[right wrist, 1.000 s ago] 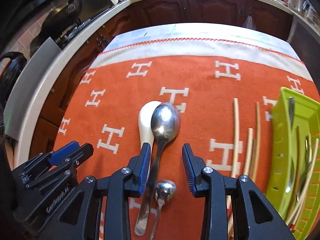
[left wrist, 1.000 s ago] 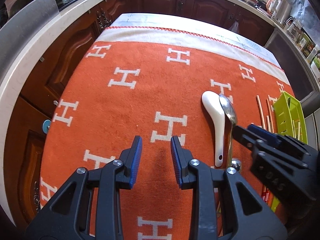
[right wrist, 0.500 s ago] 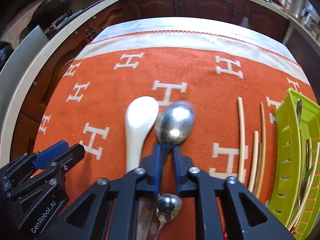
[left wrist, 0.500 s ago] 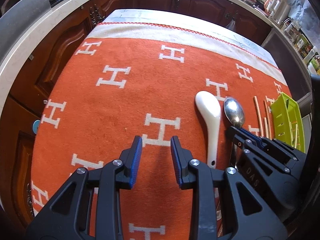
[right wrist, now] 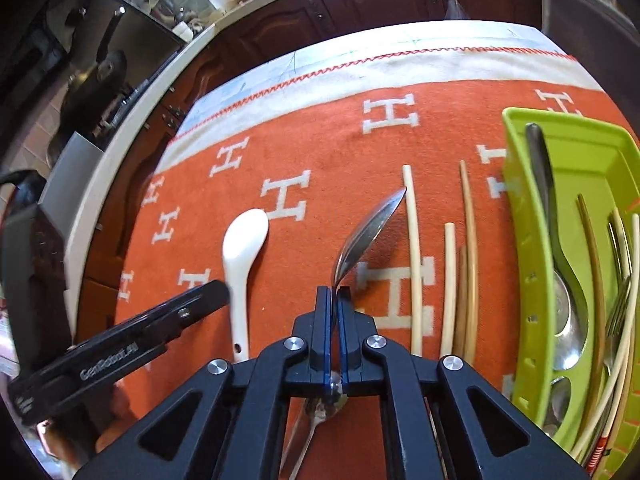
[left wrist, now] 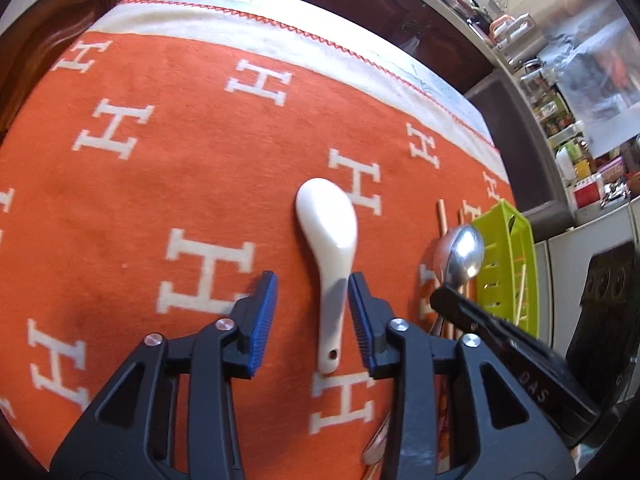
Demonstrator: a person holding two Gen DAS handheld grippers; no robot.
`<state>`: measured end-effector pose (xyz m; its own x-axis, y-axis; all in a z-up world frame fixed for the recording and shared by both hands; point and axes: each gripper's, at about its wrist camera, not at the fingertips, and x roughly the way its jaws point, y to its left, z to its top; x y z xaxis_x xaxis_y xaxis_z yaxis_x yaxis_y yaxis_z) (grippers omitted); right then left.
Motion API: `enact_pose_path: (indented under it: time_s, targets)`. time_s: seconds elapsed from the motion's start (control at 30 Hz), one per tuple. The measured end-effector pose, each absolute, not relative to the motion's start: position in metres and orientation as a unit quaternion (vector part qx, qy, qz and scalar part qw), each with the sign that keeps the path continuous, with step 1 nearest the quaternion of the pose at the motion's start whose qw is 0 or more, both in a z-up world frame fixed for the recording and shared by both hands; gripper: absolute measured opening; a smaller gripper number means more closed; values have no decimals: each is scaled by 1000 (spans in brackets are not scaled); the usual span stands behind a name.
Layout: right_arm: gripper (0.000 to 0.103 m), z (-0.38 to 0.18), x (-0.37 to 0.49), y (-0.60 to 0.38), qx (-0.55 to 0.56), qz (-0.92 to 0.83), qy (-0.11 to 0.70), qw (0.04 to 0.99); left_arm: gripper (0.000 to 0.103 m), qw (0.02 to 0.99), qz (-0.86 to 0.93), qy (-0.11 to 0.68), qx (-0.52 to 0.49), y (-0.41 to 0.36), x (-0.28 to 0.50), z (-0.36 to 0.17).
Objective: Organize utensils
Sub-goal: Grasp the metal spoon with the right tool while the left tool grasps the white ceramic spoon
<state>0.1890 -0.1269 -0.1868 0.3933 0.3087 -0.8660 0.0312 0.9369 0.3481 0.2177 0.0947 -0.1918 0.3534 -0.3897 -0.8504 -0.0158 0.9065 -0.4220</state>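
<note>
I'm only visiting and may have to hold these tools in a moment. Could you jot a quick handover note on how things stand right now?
Right claw: shut on the metal spoon, lifted and tilted off the cloth.
Left claw: jaws opening, astride the white spoon, which lies flat on the orange cloth; not gripped yet.
Green tray, at the right: already holds a spoon, a fork and chopsticks.
Left: metal spoon, white spoon, loose chopsticks and a small spoon under the right claw.
</note>
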Motion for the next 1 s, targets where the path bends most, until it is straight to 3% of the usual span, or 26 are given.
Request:
enact_pose_path:
  time_s: [0.23,0.37,0.4,0.47,0.53,1.0]
  targets:
    - [3,-181,180,-136,173,97,539,818,48,803,-127,549,-192,84,226,-194]
    - [3,-181,178,-137,180,102,539,817,49,804,-135,544,-198,80,230,-196]
    - [3,-182,178,-136,181,102,539,817,48,804,-137,544,-198,78,231,-196]
    - [3,-183,179,-137,185,102,539,815,26,797,-145,553,-197,72,235,-200]
    - [3,-185,179,-138,188,102,540,814,15,791,-148,558,-201,67,238,-204]
    - [3,-171,169,-143,184,118,520,826,8,824,-116,540,-125,37,233,-186]
